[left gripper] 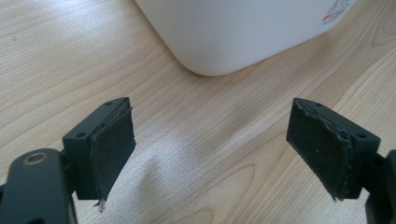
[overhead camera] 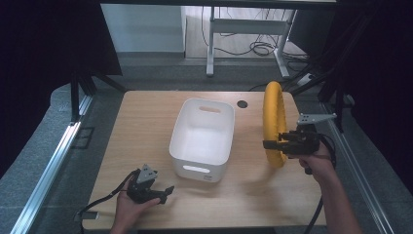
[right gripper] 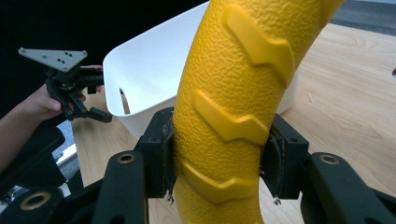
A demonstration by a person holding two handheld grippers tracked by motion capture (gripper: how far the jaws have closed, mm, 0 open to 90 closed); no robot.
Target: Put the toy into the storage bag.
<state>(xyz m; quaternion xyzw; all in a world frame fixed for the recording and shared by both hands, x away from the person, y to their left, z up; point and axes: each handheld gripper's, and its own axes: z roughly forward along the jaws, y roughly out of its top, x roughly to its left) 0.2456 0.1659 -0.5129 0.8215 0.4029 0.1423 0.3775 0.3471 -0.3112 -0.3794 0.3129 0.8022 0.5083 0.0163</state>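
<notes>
While the right tongs (overhead camera: pixel 271 145) clamped an upright yellow ridged rubber ring (overhead camera: pixel 273 122), the left tongs (overhead camera: pixel 167 192) rested wide apart; lowering it into the white plastic bin (overhead camera: pixel 225 139) likely followed.

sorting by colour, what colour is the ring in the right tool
Yellow ring, with raised zigzag treads; clearest in the right gripper view.

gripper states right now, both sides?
Left gripper: open, holding nothing, near the white bin.
Right gripper: closed on the yellow ring.

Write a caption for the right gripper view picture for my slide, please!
A claw squeezes a bumpy yellow ring beside a white tub.
</notes>
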